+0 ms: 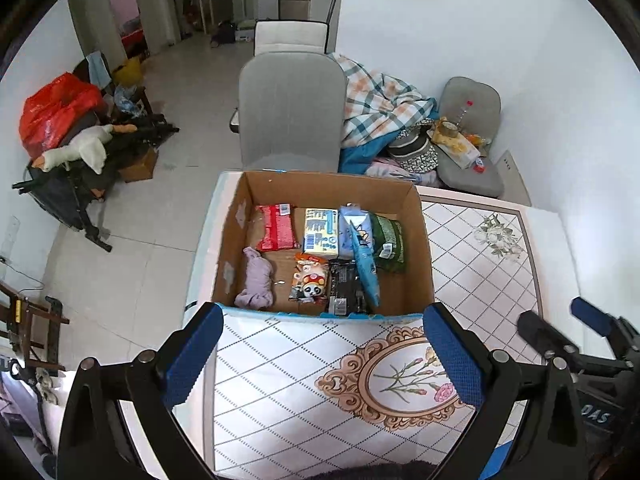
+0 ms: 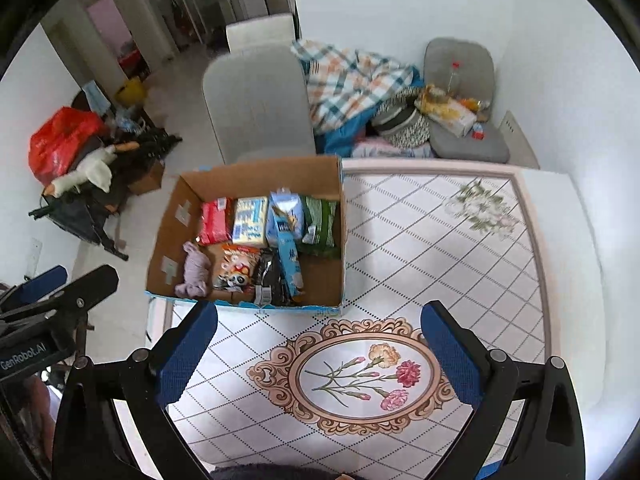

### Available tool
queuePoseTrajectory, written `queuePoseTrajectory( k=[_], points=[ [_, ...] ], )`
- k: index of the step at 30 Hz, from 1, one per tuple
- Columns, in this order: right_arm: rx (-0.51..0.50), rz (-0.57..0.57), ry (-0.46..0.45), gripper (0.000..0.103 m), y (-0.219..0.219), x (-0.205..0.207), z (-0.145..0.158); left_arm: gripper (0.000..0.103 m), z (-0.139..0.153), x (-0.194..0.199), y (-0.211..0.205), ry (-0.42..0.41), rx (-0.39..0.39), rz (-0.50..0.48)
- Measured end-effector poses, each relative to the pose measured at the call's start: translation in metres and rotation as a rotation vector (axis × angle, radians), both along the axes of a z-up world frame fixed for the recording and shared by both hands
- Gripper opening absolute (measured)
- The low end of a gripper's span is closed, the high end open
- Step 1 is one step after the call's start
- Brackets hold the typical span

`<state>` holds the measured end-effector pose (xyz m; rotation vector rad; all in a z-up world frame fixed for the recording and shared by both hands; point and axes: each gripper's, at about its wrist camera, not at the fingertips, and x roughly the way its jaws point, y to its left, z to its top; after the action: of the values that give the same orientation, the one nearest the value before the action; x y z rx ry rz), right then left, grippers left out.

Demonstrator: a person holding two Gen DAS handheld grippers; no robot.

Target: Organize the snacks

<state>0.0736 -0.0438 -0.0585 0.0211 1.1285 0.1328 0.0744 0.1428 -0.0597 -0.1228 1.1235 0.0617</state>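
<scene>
Both tools are hovering wide open and empty over the near desk (image 2: 460, 240): left tool (image 1: 324, 356), right tool (image 2: 320, 354). Snacks are sitting in the cardboard box (image 1: 420, 248) at the desk's far-left corner, straight ahead of the left tool, which I'm judging as nearer. The long blue packet (image 1: 364, 264) is lying on top, long axis running near-to-far, so closing across its width looks easiest. The desk right of the box is lying bare, giving open room for moving.
</scene>
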Motion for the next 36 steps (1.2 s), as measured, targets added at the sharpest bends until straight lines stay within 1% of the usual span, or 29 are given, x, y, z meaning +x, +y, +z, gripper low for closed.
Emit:
queuePoseTrajectory(
  k=[7, 11, 14, 17, 23, 28, 36],
  points=[
    [-0.017, 0.010, -0.070, 0.103, -0.004, -0.032, 0.048, 0.102, 0.027, -0.026, -0.004, -0.028, 0.013, 0.009],
    [-0.019, 0.015, -0.096, 0.103, -0.006, -0.044, 0.066, 0.102, 0.042, -0.038, -0.005, -0.042, 0.035, 0.026],
    [-0.026, 0.012, -0.114, 0.103, -0.008, -0.051, 0.077, 0.102, 0.051, -0.045, -0.005, -0.055, 0.035, 0.031],
    [-0.025, 0.010, -0.120, 0.103, -0.009, -0.054, 0.082, 0.102, 0.056, -0.050, -0.006, -0.066, 0.051, 0.033],
    [-0.035, 0.006, -0.144, 0.103, -0.013, -0.061, 0.097, 0.102, 0.060, -0.055, -0.007, -0.076, 0.048, 0.035],
    [-0.038, 0.004, -0.149, 0.103, -0.016, -0.062, 0.100, 0.102, 0.062, -0.059, -0.008, -0.075, 0.029, 0.040],
    [-0.042, 0.000, -0.152, 0.103, -0.019, -0.063, 0.105, 0.102, 0.065, -0.063, -0.010, -0.079, 0.042, 0.047]
  ],
)
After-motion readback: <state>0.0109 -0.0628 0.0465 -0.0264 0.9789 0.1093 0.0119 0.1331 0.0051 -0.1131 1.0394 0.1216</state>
